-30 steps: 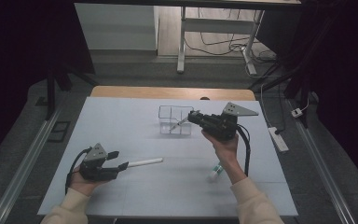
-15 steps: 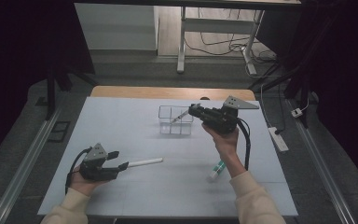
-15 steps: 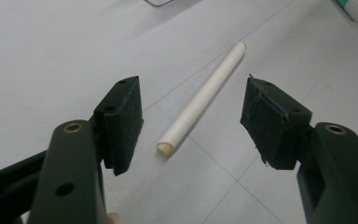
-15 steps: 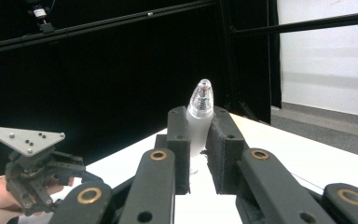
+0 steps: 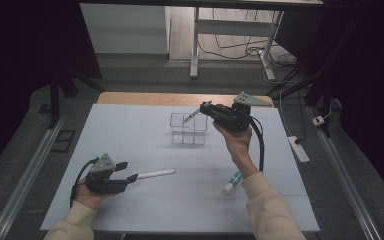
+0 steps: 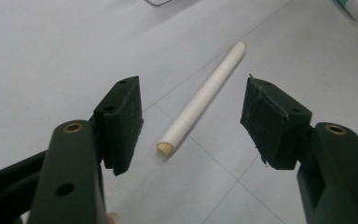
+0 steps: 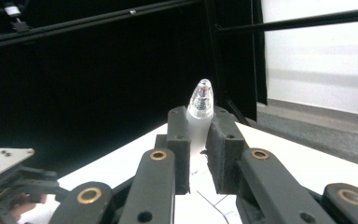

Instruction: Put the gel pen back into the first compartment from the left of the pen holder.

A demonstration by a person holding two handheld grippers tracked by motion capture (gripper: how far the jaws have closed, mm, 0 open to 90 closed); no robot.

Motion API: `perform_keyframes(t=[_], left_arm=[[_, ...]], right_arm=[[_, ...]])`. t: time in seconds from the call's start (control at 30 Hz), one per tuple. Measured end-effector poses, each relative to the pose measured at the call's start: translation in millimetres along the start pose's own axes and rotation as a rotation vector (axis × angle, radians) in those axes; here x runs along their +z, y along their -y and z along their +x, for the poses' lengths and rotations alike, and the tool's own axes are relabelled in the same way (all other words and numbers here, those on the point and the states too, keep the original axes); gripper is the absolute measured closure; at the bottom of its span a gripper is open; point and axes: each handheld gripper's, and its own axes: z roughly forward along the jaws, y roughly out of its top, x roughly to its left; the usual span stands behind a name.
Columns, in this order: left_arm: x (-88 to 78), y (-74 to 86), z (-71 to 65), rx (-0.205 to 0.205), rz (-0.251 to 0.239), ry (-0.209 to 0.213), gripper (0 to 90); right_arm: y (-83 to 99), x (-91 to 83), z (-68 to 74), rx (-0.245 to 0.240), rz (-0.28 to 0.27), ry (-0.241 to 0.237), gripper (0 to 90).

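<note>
- Left tool (image 6: 191,121): black, with brass-coloured rivets.
- Right tool (image 7: 199,154): black too, brass-ringed holes; a grey plate (image 5: 247,99) on top.
- Pen (image 7: 199,112) in the right tool: frosted white barrel, clear tip with a red speck inside.
- Stick (image 6: 203,98) on the bench: cream-white, plain.
- Bench (image 5: 130,135): pale grey-white, crossed by thin grid lines.
- Box (image 5: 189,129): clear.
- Tube (image 5: 231,182): white with green.
- Sleeves (image 5: 272,212): cream.

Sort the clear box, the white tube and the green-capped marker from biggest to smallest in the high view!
1. Clear box
2. White tube
3. Green-capped marker, partly hidden behind the arm, so its place is unsure.
</note>
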Motion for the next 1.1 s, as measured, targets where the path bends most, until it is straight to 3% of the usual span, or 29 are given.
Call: perform_keyframes(t=[0.4,0.87,0.93,1.0,1.1], left_arm=[[1.3,-0.4,0.4,0.006,0.010,0.003,37.6],[2.8,-0.6,-0.1,0.007,0.023,0.012,36.8],[3.0,-0.5,0.0,0.005,0.025,0.012,36.6],[2.8,-0.4,0.0,0.004,0.024,0.012,36.5],[2.5,-0.5,0.5,0.002,0.022,0.014,36.3]], right_arm=[[8.2,34.0,-16.6,0.034,0.055,0.033,78.7],[21.4,62.5,-22.2,0.047,0.125,0.044,78.0],[24.1,65.5,-22.9,0.053,0.143,0.033,70.8],[25.6,66.7,-21.9,0.039,0.154,0.054,59.1],[25.7,64.5,-20.4,0.016,0.170,0.064,52.7]])
